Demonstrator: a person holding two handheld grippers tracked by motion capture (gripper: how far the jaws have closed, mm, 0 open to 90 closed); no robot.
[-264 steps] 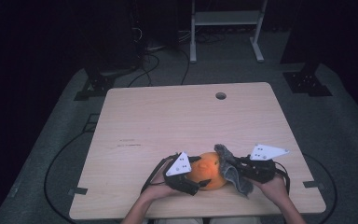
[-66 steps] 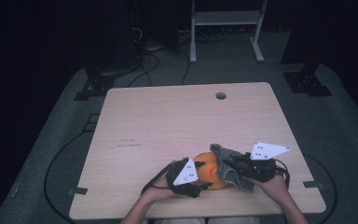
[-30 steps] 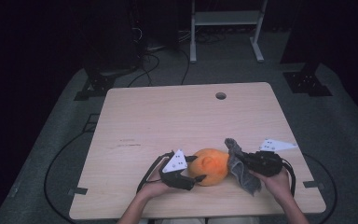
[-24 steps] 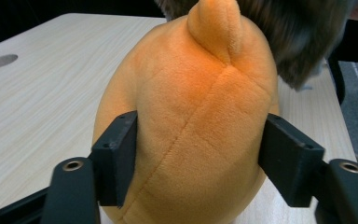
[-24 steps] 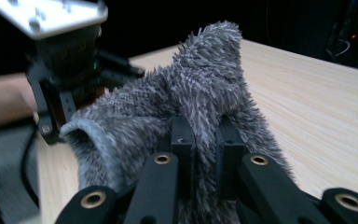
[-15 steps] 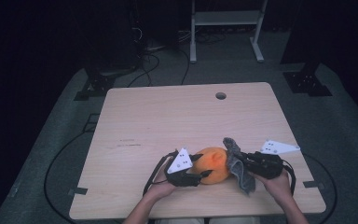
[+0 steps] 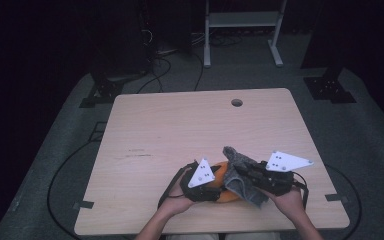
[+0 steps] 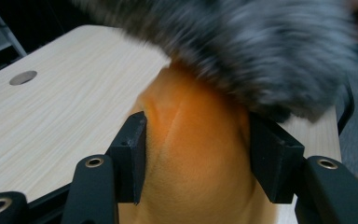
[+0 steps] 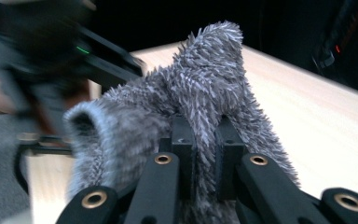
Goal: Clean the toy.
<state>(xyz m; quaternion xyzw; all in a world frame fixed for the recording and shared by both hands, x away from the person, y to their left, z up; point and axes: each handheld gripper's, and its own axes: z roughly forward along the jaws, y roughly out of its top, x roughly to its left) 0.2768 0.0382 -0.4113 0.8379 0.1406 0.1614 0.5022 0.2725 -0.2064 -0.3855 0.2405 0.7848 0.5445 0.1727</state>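
The orange ball (image 7: 223, 181) is sitting at the near edge of the table (image 7: 180, 125), between the person's two hands, and in the left gripper view its soft orange skin (image 8: 191, 154) is bulging between the two black jaws that are pressing on it from either side. The left gripper (image 7: 204, 186) is gripping the ball in this way, its jaws standing fairly wide around it. Just to the right, the right gripper (image 7: 252, 175) is pinching a fold of the shaggy grey cloth (image 7: 240, 172), its jaws standing narrow with the fabric between them (image 9: 205, 135). The cloth is lying against the top and right side of the ball, touching it; in the left gripper view it is showing blurred above the ball. Farther off, the bare wooden tabletop is stretching away to a small round hole (image 7: 237, 102) near its far edge.
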